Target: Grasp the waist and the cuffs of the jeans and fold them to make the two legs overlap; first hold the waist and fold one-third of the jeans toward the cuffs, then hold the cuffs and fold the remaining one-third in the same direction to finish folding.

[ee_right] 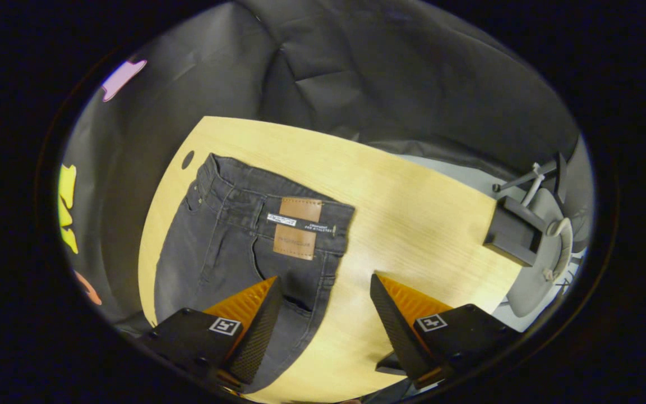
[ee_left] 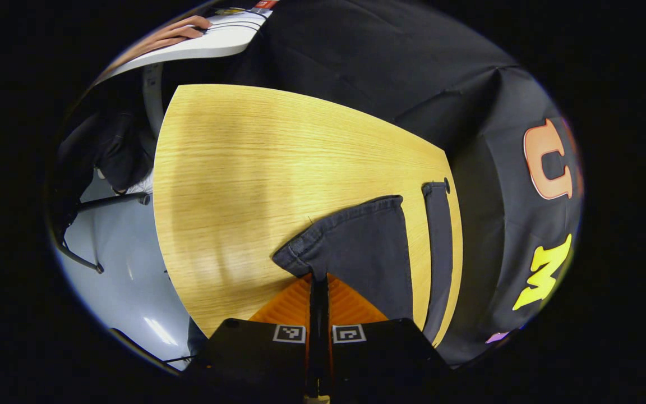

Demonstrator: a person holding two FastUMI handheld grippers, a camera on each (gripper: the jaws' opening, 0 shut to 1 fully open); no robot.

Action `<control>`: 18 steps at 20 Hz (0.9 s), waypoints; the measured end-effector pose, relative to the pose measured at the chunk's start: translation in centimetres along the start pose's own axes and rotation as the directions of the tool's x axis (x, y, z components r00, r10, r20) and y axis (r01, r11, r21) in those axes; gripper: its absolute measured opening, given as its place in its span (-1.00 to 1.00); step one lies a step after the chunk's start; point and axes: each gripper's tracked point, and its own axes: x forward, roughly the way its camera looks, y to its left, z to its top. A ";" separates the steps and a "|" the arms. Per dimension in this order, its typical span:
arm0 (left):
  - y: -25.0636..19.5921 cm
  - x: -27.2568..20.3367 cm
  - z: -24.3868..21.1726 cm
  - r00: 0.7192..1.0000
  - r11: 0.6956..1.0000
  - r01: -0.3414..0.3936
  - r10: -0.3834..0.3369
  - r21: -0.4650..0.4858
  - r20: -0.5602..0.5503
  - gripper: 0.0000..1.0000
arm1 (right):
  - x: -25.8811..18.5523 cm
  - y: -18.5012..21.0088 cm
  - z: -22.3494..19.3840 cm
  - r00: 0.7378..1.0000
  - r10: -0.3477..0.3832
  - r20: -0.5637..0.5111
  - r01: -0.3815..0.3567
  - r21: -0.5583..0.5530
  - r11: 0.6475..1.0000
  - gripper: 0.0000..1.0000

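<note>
Wooden table (ee_right: 424, 224): light oak top, seen in both views, backed by the booth's black cloth wall (ee_right: 356, 73).

Jeans (ee_right: 227, 247): dark grey denim, lying flat on the table. In the right gripper view the waist end lies toward the table's far-left corner, waistband up, with a brown leather patch (ee_right: 299, 226) on the band; the legs run toward the camera and pass under the gripper's left finger. In the left gripper view a cuff (ee_left: 351, 247) rests on the table near its right edge, with a second dark strip of denim (ee_left: 439, 247) alongside it.

Left gripper (ee_left: 318, 280): fingers drawn together, pinching the near corner of the cuff hem between them.

Right gripper (ee_right: 326, 314): fingers spread wide, above the table; left finger over the denim, right finger over bare wood. Nothing between them is gripped.

Office chair (ee_right: 541, 247): grey, past the table's right end in the right gripper view.
</note>
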 end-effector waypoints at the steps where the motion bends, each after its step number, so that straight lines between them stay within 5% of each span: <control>1: 0.0 0.0 0.0 1.000 1.000 -0.003 0.003 0.005 0.000 -0.93 | -0.1 0.1 -0.1 1.000 0.001 0.001 -0.001 -0.014 1.000 0.94; 3: 0.0 0.0 0.0 1.000 1.000 -0.006 0.006 0.002 -0.001 -0.93 | 0.1 0.6 -0.1 0.999 0.038 0.000 -0.038 -0.038 0.999 0.90; 7: -0.1 0.1 0.0 1.000 1.000 -0.006 0.006 -0.004 0.000 -0.93 | 0.7 -0.5 0.0 1.000 -0.018 0.006 0.019 -0.075 0.997 0.17; 10: -0.3 0.2 0.1 1.000 1.000 -0.009 0.009 0.001 -0.002 -0.93 | -0.8 -0.6 1.3 1.000 0.004 0.001 -0.004 -0.088 0.996 -0.30; 12: -0.3 0.3 0.0 1.000 1.000 -0.015 0.015 0.005 -0.006 -0.93 | 0.8 -0.1 0.2 1.000 0.011 0.007 -0.010 -0.061 0.998 -0.85; 18: -1.0 -1.0 0.2 1.000 1.000 -0.030 0.030 -0.007 0.002 -0.94 | -0.9 0.8 0.9 0.994 0.097 0.048 -0.093 -0.083 0.992 -0.86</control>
